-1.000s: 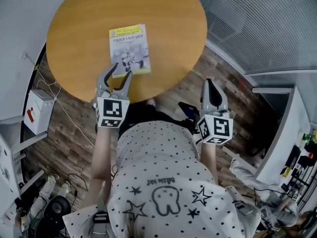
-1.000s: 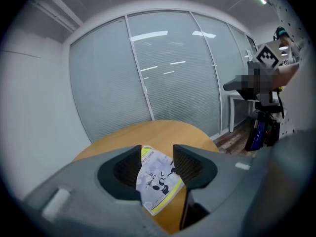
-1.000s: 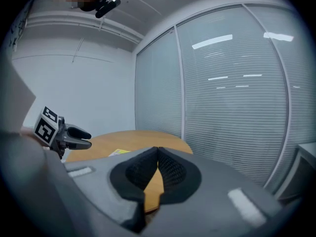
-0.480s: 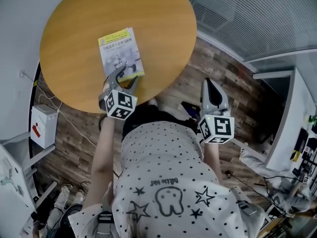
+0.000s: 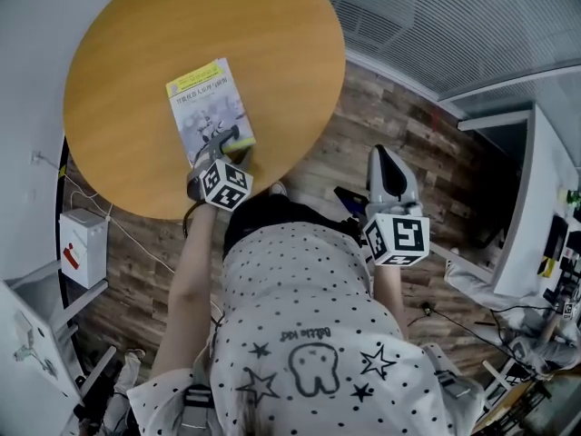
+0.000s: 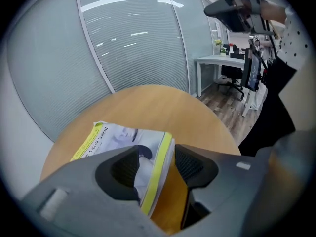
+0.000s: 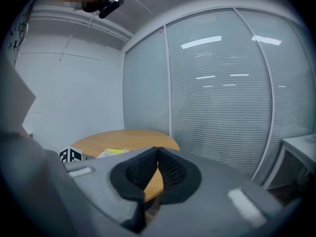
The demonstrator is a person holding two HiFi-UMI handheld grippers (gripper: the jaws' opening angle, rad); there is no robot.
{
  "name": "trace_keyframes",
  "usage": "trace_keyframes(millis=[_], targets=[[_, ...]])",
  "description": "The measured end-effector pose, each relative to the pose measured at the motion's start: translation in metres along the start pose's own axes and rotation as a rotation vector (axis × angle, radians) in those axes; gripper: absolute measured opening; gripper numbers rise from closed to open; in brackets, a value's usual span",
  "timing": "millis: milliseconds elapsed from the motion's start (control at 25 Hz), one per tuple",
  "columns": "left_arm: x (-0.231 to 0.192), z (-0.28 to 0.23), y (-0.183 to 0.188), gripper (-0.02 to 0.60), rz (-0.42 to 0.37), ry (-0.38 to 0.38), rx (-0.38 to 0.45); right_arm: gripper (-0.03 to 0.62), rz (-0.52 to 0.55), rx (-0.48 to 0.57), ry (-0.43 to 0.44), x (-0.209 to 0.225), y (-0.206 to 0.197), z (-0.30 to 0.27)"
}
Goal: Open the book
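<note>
Left gripper (image 6: 157,168): jaws just opened wide, corner of thin grey-and-yellow paper book (image 5: 205,107) between them, no pinch yet. Right gripper (image 7: 157,158) closed, empty. Book lies shut on round wooden table (image 5: 127,34); all opening left to do.

yellow-edged book (image 5: 209,107), tan table (image 5: 272,44) (polka-dot shirt (image 5: 309,307))
</note>
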State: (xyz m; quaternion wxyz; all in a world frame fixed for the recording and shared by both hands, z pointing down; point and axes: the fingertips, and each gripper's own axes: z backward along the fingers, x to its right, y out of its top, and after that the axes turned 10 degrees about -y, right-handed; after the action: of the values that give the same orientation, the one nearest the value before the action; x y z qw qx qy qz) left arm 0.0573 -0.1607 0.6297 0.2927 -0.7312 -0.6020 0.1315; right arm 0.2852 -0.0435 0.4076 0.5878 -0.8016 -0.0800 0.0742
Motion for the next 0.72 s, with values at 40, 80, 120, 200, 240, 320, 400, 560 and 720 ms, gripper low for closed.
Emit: trace_keyframes(millis=[40,80,120,200,240,320,400,560,720], targets=[[0.000,-0.002,0.001,0.233,0.003,-0.003,-0.001,0.005,-0.001,0.000,-0.006,0.002,-0.001,0.001],[0.000,-0.004,0.002,0.233,0.004,-0.005,-0.003,0.005,-0.004,-0.002,-0.012,0.005,-0.001,0.003],[0.000,-0.006,0.003,0.233,0.003,-0.006,-0.006,0.005,-0.007,-0.004,-0.017,0.007,-0.002,0.005],[0.000,-0.008,0.005,0.232,0.004,-0.007,-0.012,0.005,-0.011,-0.006,-0.028,0.011,-0.003,0.007],[-0.001,-0.009,0.005,0.232,0.008,-0.009,-0.015,0.005,-0.012,-0.007,-0.031,0.012,-0.003,0.008],[-0.002,-0.009,0.005,0.232,0.031,-0.016,-0.009,0.005,-0.016,-0.006,-0.037,0.014,-0.004,0.008],[-0.004,-0.004,0.006,0.231,0.079,-0.018,0.016,0.005,-0.020,-0.005,-0.040,0.016,-0.003,0.009],[-0.013,0.016,0.012,0.205,0.196,0.012,0.117,0.005,-0.027,0.000,-0.048,0.019,-0.002,0.011],[-0.019,0.026,0.017,0.115,0.111,0.135,0.164,0.005,-0.028,-0.005,-0.051,0.018,-0.003,0.011]])
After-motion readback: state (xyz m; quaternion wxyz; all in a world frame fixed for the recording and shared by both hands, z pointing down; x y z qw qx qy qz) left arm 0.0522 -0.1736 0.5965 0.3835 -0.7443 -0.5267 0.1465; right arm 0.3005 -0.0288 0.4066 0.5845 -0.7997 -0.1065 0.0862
